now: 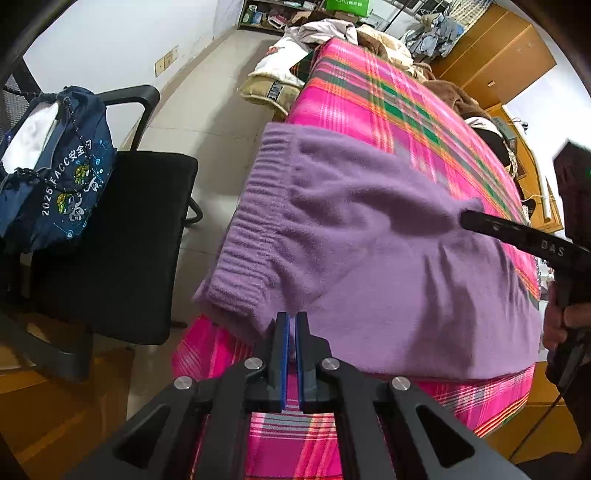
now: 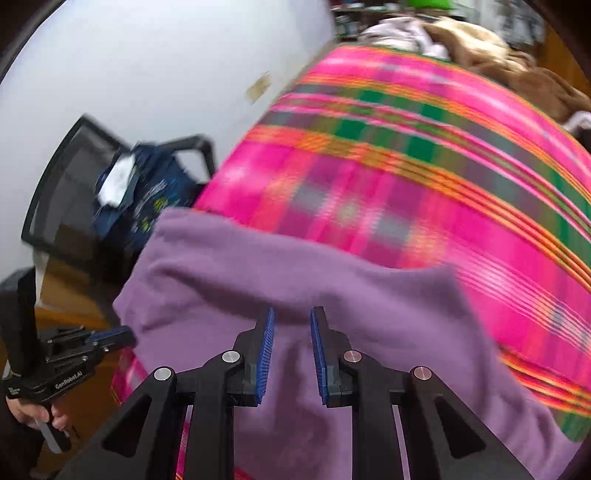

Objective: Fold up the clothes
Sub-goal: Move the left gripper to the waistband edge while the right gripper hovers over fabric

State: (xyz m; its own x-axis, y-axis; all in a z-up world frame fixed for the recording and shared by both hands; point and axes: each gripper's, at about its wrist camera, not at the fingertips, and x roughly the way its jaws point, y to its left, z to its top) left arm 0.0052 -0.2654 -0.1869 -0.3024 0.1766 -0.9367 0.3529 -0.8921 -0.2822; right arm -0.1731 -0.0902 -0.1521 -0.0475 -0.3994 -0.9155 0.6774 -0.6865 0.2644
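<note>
Sweater [image 1: 362, 251], purple and fuzzy, lies on the bed [image 1: 406, 110] over a pink plaid cover, its ribbed hem at the bed's left edge and hanging a little over it. It looks doubled into a rough rectangle, with soft wrinkles across the top; no sleeve shows loose in either view, though the near end is partly hidden.

The left claw [image 1: 291, 321] sits at the sweater's near edge with its blue pads nearly together; a sliver of gap shows between them and I cannot make out cloth pinched there. The right claw [image 2: 292, 325] hovers just above the sweater's middle, jaws narrowly parted and holding nothing; its view is blurred, which suggests it is moving.

As a judgement, this fits either a fold partway through, with another doubling to come, or a folded piece being smoothed. If another fold is wanted, it calls for a grip on one edge layer at both corners, carried across evenly so the thick knit does not bunch.

Nearby: a black chair [image 1: 122, 236] with a navy bag [image 1: 59, 166] stands close beside the bed's left edge, and heaped clothes and bedding [image 1: 325, 33] crowd the far end. The cover between is bare, so nothing blocks the work.
</note>
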